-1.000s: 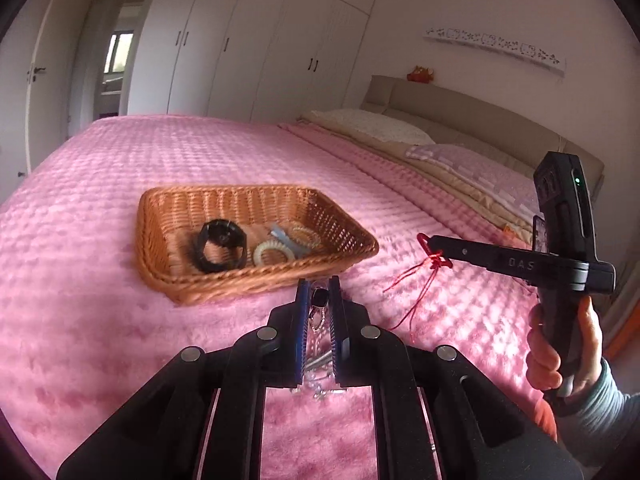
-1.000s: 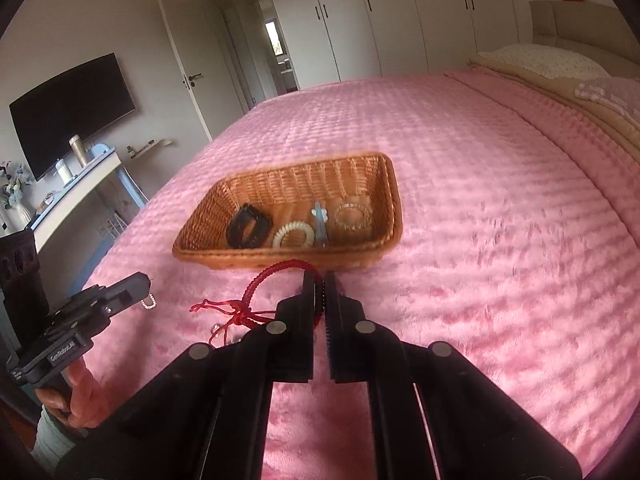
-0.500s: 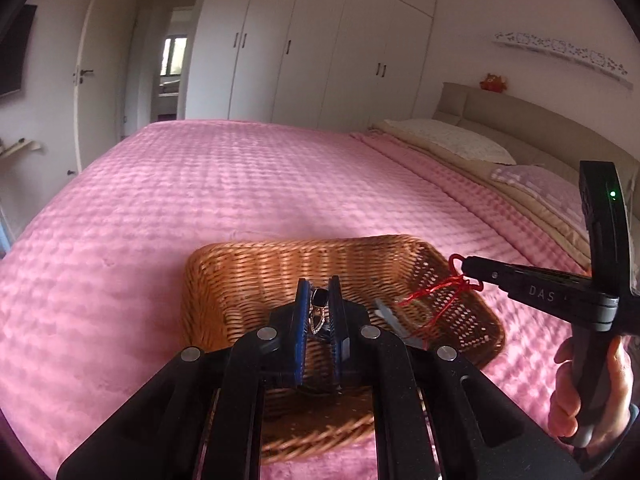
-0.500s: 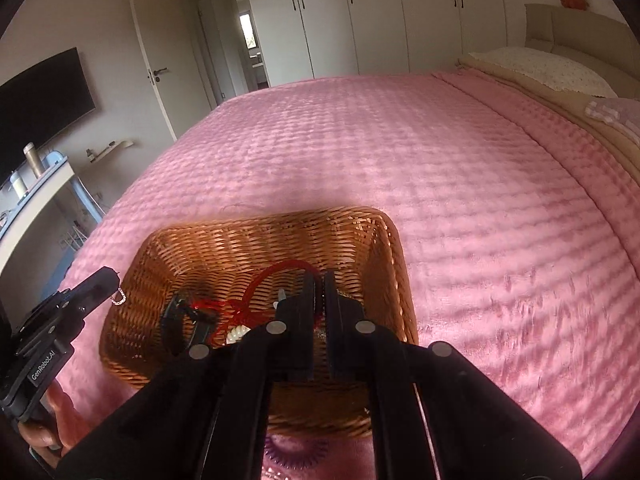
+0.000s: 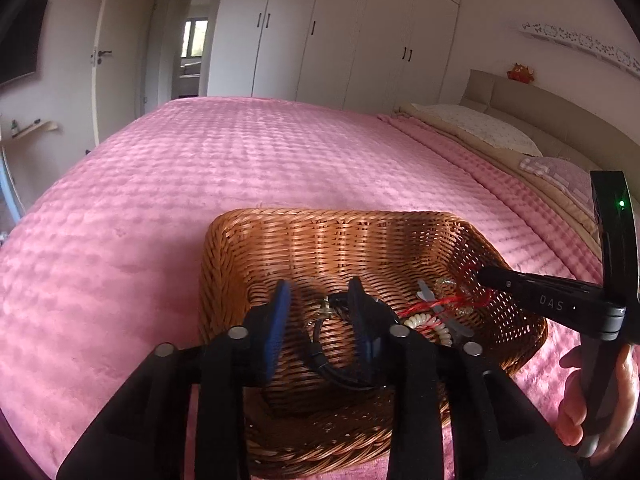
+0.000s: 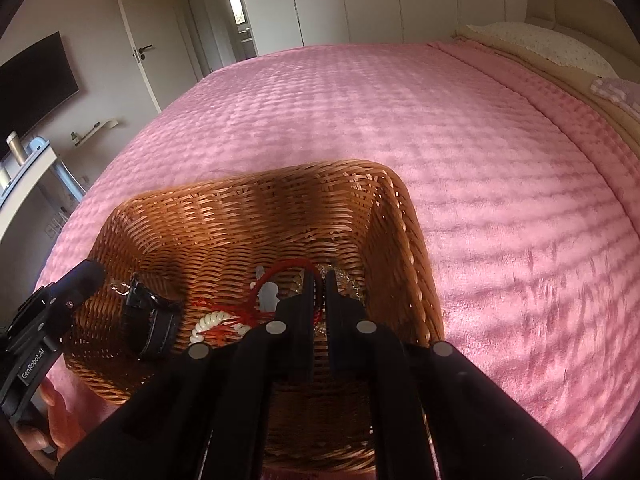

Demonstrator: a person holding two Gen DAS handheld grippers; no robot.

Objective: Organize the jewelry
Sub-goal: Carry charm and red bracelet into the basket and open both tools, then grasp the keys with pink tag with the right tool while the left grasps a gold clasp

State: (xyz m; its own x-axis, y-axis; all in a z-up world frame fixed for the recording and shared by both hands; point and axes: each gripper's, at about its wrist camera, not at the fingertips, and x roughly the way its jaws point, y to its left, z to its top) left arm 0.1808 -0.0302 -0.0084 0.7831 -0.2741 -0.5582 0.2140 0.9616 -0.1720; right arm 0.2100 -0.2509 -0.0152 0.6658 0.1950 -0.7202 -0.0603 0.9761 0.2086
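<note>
A wicker basket [image 5: 320, 232] [image 6: 248, 208] sits on the pink bed. My left gripper [image 5: 320, 298] is open over the basket's left half; a small metal trinket [image 5: 325, 307] lies between its fingers beside a black band [image 5: 320, 354] [image 6: 150, 322]. My right gripper [image 6: 318, 280] [image 5: 486, 276] is low in the basket's right half, nearly shut on a red string bracelet [image 6: 288, 268] [image 5: 436, 304]. A white coil tie [image 6: 216, 320] [image 5: 430, 326], a pale clip [image 6: 268, 294] and a beaded bracelet [image 6: 344, 280] lie under it.
The pink bedspread [image 5: 240, 168] [image 6: 480, 160] stretches around the basket. Pillows [image 5: 476, 126] and the headboard are far right. Wardrobes [image 5: 340, 32] and a door stand behind. A TV [image 6: 32, 88] and a desk are at left.
Both grippers moved from above the bed to over and down into the basket. My left gripper opened and let the trinket go. The red bracelet now hangs inside the basket.
</note>
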